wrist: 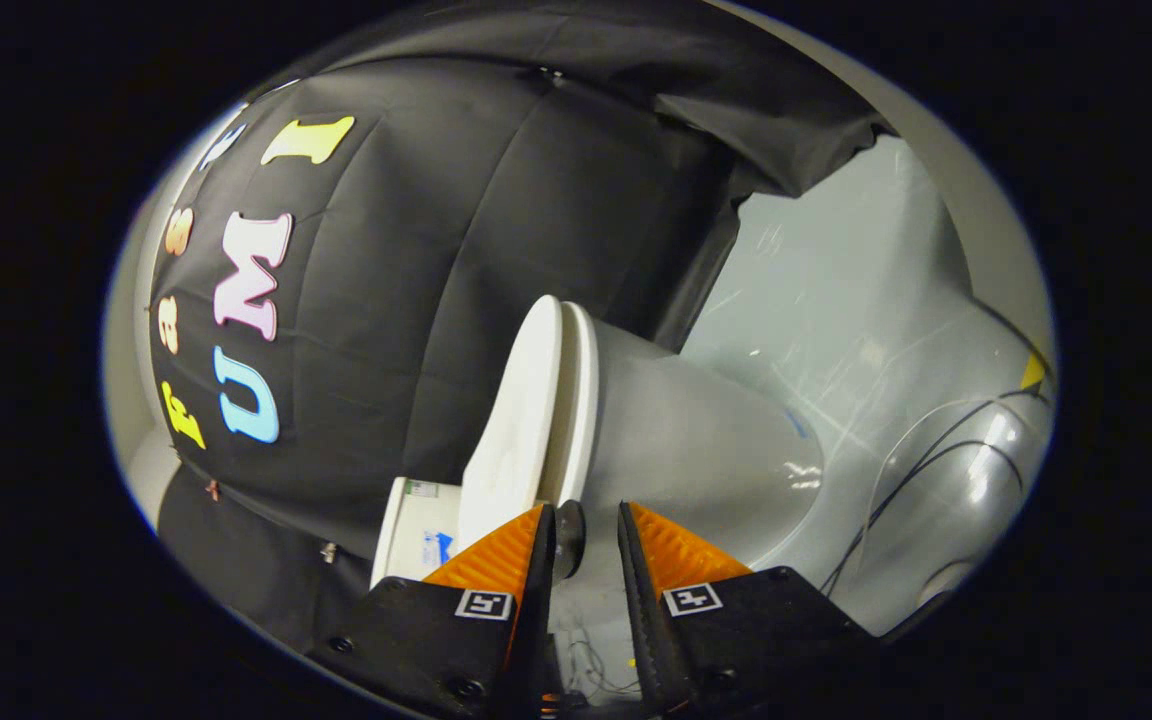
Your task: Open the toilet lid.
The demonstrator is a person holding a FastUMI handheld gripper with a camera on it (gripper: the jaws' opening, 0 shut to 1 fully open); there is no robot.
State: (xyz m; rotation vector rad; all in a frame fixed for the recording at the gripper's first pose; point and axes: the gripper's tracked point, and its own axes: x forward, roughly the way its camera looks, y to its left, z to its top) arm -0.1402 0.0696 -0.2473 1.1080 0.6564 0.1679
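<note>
The view is rolled on its side, so the white toilet appears tipped over. Its lid [521, 420] lies flat against the seat [584, 390], with only a thin seam between them. The grey-white bowl [706, 450] extends beyond the seat, and the tank [416, 530] stands at the lid's hinge end. My gripper [586, 508] is open with a narrow gap, its tips at the edge of the lid and seat near the hinge end. A small dark round part [569, 540] shows in the gap beside one finger. Neither finger presses on the lid.
The booth's black cloth wall [456, 250] hangs close behind the toilet. A glossy grey floor [836, 300] spreads past the bowl, with thin dark cables [926, 460] running across it and a small yellow mark [1033, 372].
</note>
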